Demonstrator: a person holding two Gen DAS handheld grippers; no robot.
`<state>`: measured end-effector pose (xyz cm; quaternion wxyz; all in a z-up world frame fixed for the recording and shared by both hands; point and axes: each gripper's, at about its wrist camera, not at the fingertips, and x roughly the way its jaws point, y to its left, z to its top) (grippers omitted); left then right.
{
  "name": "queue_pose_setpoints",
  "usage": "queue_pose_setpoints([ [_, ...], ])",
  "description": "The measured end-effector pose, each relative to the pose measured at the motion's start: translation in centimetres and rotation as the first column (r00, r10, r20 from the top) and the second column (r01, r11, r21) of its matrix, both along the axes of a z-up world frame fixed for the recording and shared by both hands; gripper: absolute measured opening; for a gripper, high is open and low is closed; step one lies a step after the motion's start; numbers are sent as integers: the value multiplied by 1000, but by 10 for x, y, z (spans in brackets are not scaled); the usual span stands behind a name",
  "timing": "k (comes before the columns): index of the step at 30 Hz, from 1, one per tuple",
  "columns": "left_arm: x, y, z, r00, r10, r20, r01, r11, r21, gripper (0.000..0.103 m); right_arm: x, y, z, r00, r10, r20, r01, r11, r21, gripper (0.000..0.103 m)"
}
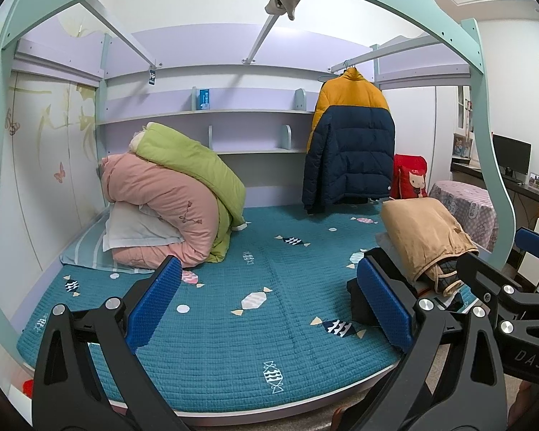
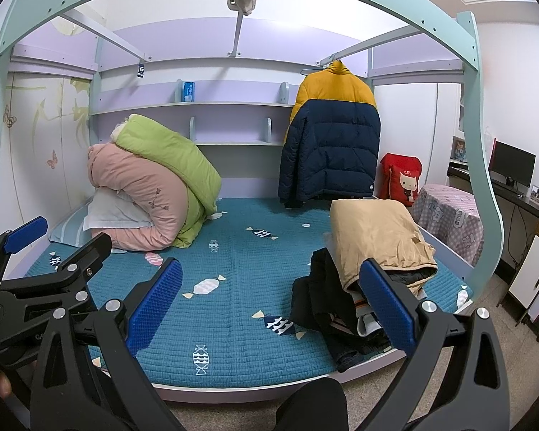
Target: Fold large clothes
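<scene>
A yellow and navy puffer jacket (image 1: 348, 143) hangs from a rail at the back right of the bed; it also shows in the right wrist view (image 2: 332, 133). A pile of clothes topped by a folded tan jacket (image 1: 425, 240) lies at the bed's right front, seen too in the right wrist view (image 2: 377, 240), with dark garments (image 2: 316, 294) under it. My left gripper (image 1: 269, 305) is open and empty above the front of the teal mattress (image 1: 233, 323). My right gripper (image 2: 269, 305) is open and empty above the mattress (image 2: 233, 287), its right finger (image 2: 386, 305) in front of the pile.
Rolled pink and green quilts (image 1: 172, 194) and a white pillow (image 1: 136, 230) fill the back left. A red cartoon cushion (image 2: 400, 177) stands at the back right. Shelves (image 1: 204, 115) line the back wall. A covered round table (image 2: 449, 215) and a desk with a monitor (image 2: 512, 163) stand to the right.
</scene>
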<state>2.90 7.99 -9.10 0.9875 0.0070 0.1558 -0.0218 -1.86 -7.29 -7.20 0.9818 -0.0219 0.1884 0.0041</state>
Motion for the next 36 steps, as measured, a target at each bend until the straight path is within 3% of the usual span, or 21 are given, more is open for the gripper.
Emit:
queue_pose_setpoints([
  [36,1,-3,-1,1000,3,-2,-3,1000,1,98,-2,-6,-1,1000,-12,-5,12,1000,3,96],
])
